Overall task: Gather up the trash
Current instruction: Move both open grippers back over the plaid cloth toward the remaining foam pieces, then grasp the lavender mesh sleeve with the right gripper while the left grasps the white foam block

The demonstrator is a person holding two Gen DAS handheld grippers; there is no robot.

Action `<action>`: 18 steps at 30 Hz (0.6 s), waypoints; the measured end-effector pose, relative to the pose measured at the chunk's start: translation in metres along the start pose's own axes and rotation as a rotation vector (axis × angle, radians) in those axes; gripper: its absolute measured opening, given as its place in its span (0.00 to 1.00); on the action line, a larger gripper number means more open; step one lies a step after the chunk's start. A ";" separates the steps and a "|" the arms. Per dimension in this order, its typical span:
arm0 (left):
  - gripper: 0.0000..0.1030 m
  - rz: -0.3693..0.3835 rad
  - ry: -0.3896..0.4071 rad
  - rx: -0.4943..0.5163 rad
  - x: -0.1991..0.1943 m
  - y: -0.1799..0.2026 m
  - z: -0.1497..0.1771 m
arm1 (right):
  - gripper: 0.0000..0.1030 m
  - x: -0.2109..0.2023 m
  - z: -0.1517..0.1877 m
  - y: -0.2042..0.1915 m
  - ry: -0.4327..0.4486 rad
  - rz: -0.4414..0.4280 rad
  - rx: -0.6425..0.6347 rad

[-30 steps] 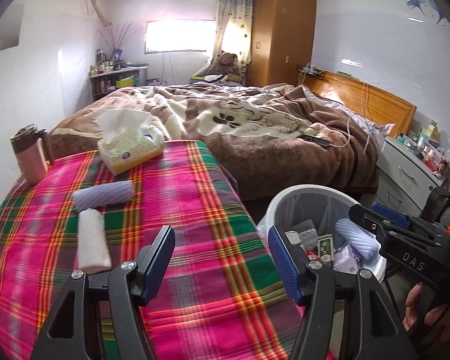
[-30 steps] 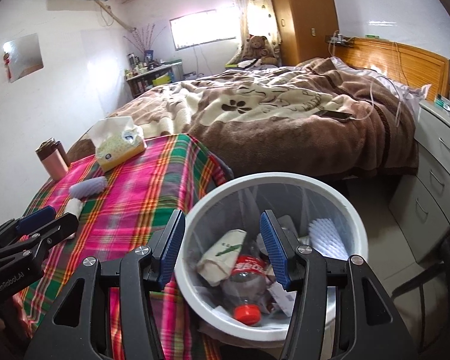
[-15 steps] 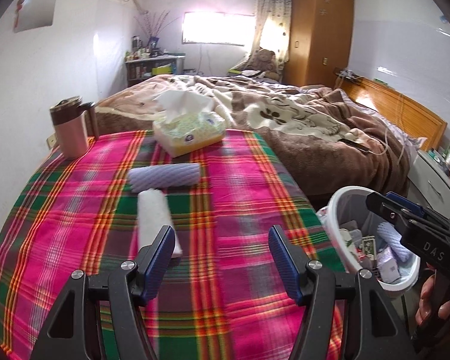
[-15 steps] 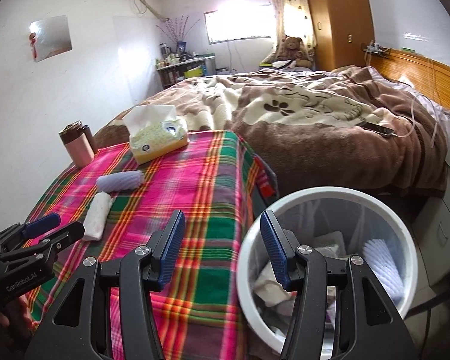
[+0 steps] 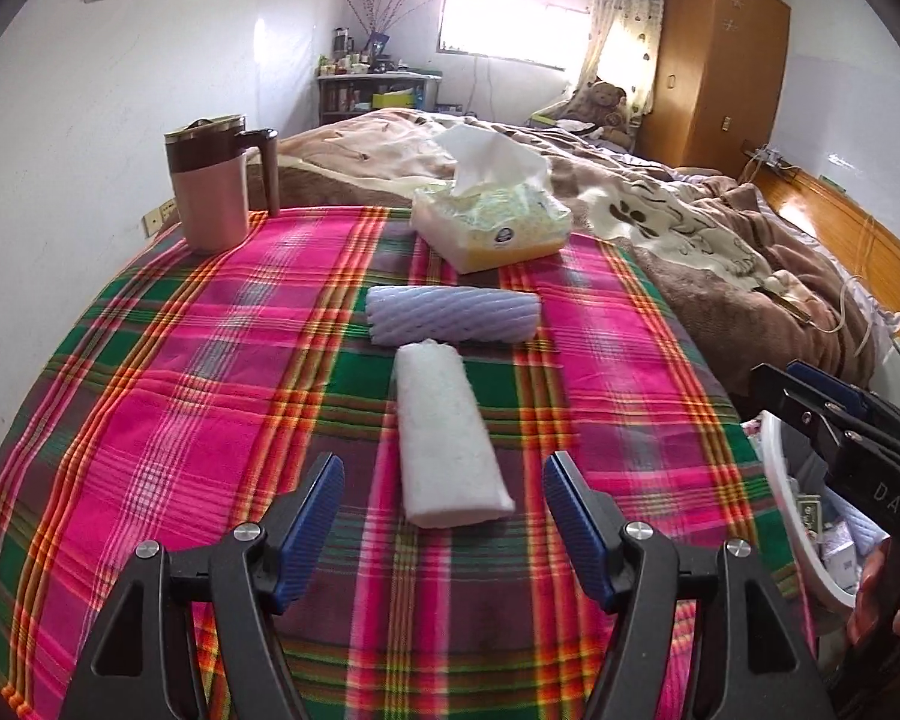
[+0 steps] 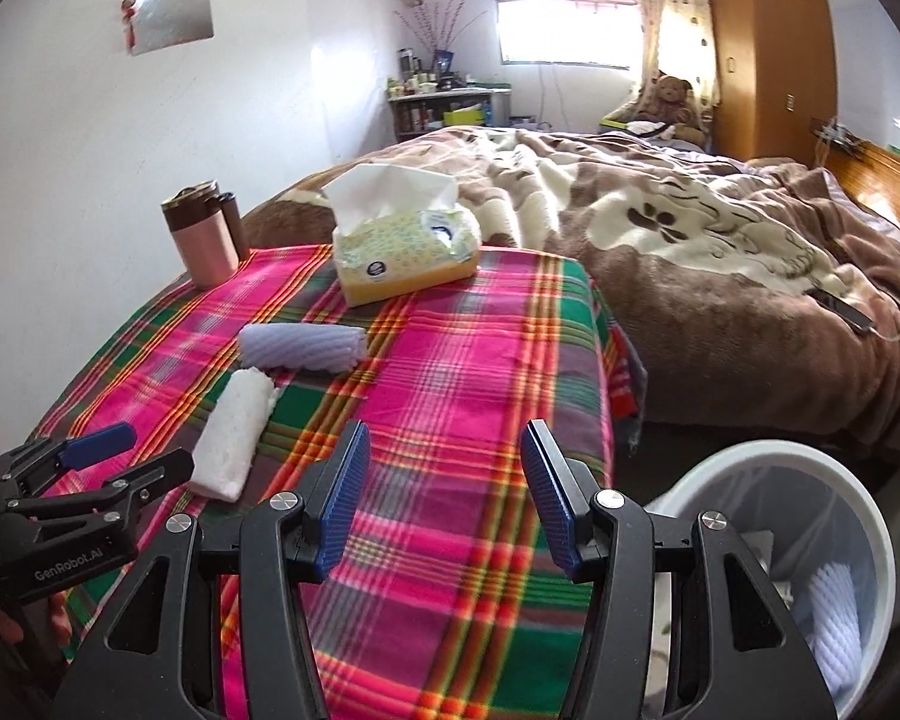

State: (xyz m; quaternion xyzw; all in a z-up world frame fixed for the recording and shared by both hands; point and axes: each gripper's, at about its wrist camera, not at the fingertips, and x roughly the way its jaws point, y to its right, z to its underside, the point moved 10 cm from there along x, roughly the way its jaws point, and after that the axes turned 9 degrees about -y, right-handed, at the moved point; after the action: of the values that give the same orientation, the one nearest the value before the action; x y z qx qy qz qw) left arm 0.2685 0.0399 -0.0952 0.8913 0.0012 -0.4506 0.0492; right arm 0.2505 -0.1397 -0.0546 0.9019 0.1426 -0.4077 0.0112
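A white foam piece (image 5: 447,438) lies on the plaid tablecloth (image 5: 180,396), just ahead of my open, empty left gripper (image 5: 444,516). A purple foam net sleeve (image 5: 453,315) lies crosswise just beyond it. Both show in the right wrist view, the white piece (image 6: 234,435) and the purple sleeve (image 6: 303,348). My right gripper (image 6: 444,498) is open and empty over the table's right part. The white trash bin (image 6: 870,516) stands on the floor at the table's right, with trash inside; its rim shows in the left wrist view (image 5: 786,516).
A tissue box (image 5: 489,222) and a pink mug with a brown lid (image 5: 213,192) stand at the table's far side. A bed with a brown blanket (image 6: 720,252) lies beyond the table. A wall runs along the left.
Both grippers have swung left, from over the trash bin to over the table. The left gripper now faces the white foam piece closely. Both stay open.
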 end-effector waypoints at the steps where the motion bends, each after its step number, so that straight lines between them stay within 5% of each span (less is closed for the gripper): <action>1: 0.67 -0.020 0.004 0.006 0.004 -0.001 -0.002 | 0.52 0.003 -0.002 -0.003 -0.002 -0.009 -0.008; 18: 0.67 0.000 -0.123 -0.030 0.062 -0.021 -0.008 | 0.52 0.062 -0.038 -0.043 -0.045 -0.095 -0.075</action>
State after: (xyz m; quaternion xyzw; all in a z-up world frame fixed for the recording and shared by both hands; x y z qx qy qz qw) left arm 0.3103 0.0593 -0.1421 0.8612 0.0048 -0.5044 0.0624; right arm 0.3059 -0.0782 -0.0714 0.8836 0.2002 -0.4223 0.0290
